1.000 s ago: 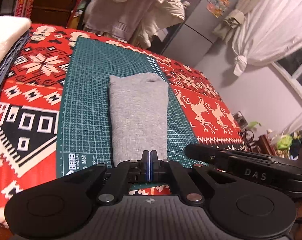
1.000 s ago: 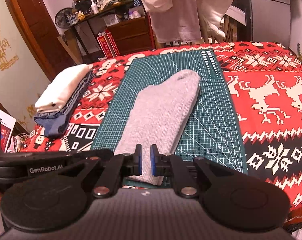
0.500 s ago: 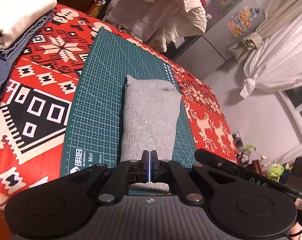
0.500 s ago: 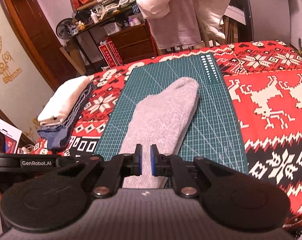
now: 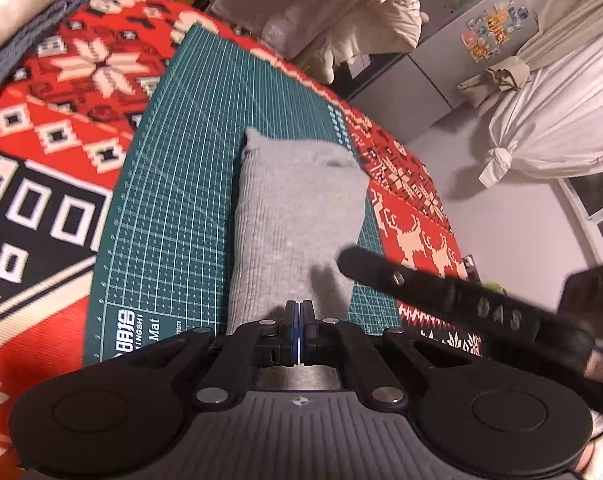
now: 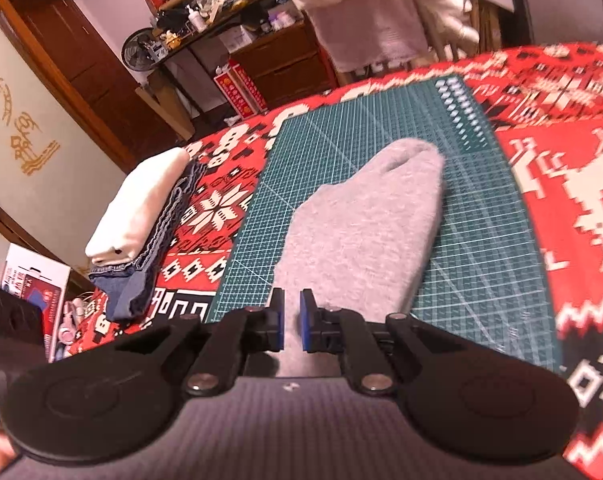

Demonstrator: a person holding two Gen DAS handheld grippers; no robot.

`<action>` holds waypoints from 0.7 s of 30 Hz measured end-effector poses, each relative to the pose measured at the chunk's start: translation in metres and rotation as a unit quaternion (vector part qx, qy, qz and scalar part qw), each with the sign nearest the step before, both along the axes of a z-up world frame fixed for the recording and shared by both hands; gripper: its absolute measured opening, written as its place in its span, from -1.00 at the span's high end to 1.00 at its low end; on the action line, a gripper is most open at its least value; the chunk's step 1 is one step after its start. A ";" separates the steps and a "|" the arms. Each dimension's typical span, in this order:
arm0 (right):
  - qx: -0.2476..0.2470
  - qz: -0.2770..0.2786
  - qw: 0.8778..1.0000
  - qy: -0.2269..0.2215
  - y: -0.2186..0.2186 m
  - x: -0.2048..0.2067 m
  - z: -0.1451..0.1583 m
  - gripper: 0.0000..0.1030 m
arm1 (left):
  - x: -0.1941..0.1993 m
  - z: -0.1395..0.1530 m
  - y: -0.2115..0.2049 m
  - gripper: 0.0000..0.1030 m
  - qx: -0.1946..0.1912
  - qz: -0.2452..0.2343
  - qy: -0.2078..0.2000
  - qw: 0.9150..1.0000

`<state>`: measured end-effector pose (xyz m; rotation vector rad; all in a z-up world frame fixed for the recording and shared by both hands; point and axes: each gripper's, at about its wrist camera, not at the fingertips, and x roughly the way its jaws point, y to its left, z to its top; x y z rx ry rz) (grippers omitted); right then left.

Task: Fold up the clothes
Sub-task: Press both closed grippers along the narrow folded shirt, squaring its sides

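Grey garment [image 5: 297, 216] folded long on green mat [image 5: 173, 208], frame centre; left claw [image 5: 300, 312] clenched empty at its near edge, right claw [image 6: 291, 312] slightly parted.

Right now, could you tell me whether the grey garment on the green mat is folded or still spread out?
Folded. The grey garment lies on the green mat as one narrow strip with doubled, rounded edges, no sleeves showing.

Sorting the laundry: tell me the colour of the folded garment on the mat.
Plain light grey garment, clearest in the right wrist view.
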<state>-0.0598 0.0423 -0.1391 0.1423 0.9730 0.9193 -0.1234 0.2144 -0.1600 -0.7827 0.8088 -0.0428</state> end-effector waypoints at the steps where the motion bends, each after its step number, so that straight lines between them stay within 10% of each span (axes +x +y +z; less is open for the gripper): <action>1: 0.000 0.001 1.000 0.008 0.004 0.004 -0.004 0.84 | 0.000 -0.003 0.001 1.00 -0.003 -0.003 -0.001 1.000; 21: 0.027 -0.011 0.998 0.050 -0.005 -0.004 -0.023 0.97 | -0.014 0.000 0.015 1.00 -0.015 -0.012 -0.024 1.000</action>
